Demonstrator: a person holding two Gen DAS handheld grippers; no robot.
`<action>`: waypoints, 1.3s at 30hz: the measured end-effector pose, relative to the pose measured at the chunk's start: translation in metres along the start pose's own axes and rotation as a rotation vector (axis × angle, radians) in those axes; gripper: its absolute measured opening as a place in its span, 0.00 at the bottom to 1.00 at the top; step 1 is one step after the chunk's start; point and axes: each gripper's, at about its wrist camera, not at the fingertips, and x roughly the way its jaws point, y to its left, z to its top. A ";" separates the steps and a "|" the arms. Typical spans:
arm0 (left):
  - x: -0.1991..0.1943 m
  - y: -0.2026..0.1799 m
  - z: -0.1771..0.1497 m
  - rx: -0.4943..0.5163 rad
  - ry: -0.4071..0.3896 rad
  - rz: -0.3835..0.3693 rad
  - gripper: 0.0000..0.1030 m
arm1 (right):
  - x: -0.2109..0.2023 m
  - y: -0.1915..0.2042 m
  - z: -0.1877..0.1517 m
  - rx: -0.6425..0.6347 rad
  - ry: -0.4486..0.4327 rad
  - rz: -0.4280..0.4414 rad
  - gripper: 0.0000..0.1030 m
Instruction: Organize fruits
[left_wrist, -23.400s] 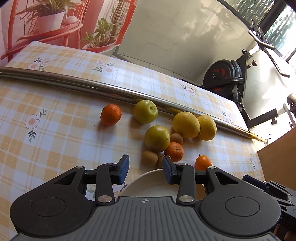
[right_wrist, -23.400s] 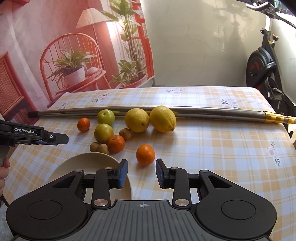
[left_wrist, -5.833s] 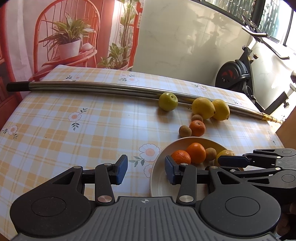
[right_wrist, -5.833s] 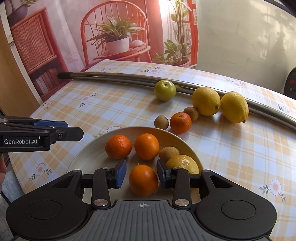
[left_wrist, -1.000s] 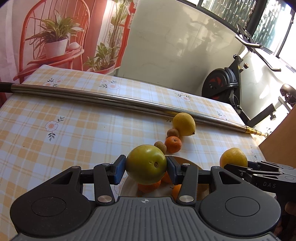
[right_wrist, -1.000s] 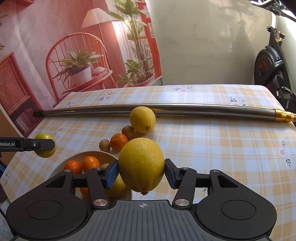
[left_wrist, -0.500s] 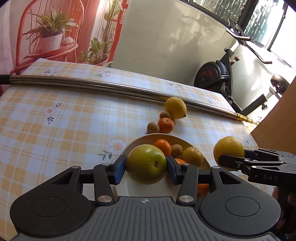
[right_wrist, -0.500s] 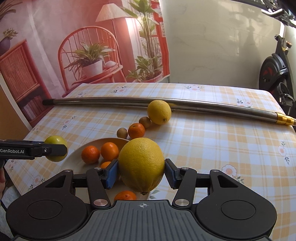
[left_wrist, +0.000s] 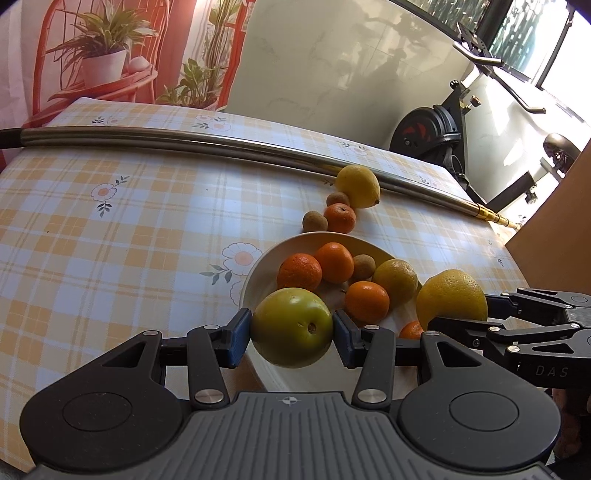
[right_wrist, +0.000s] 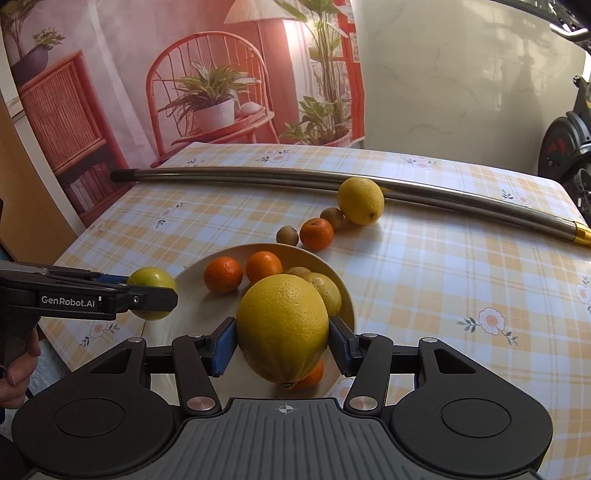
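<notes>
Both grippers have come in over the plate since a moment ago, each carrying a fruit that lay out on the checked tablecloth (right_wrist: 461, 266) earlier, so only four pieces are left off the plate.

Biggest thing around is the long steel pole (right_wrist: 258, 175) lying across the far side of the table; one lemon on the table (right_wrist: 361, 200) rests right against it, which I'd guess stops it rolling. The cream plate (left_wrist: 258, 275) sits near the front edge, already crowded with three mandarins, a yellowish citrus and a small brown fruit, plus another orange piece half hidden at the near rim.

The right gripper (right_wrist: 282, 341) is clamped on a large lemon (right_wrist: 282, 325), its blue pads pressed to both flanks, held above the plate's near right side. The left gripper (left_wrist: 291, 332) is squeezed onto a green apple (left_wrist: 291, 326) above the near left rim. Held side by side like that, they seem to be sharing out the last free room.

That crowding looks like the obstacle: a round fruit set down there could roll off or nudge the mandarins. Still outside, just beyond the far rim, are one mandarin (right_wrist: 316, 233) and two small brown fruits (right_wrist: 287, 235).
</notes>
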 end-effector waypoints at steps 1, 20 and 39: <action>0.000 0.001 0.000 -0.004 -0.003 0.001 0.48 | 0.002 0.002 0.000 -0.004 0.004 0.001 0.48; -0.012 0.017 0.007 -0.071 -0.049 0.009 0.48 | 0.052 0.039 0.012 -0.144 0.129 0.125 0.48; -0.008 0.019 0.006 -0.074 -0.034 0.009 0.48 | 0.077 0.053 0.025 -0.208 0.117 0.139 0.49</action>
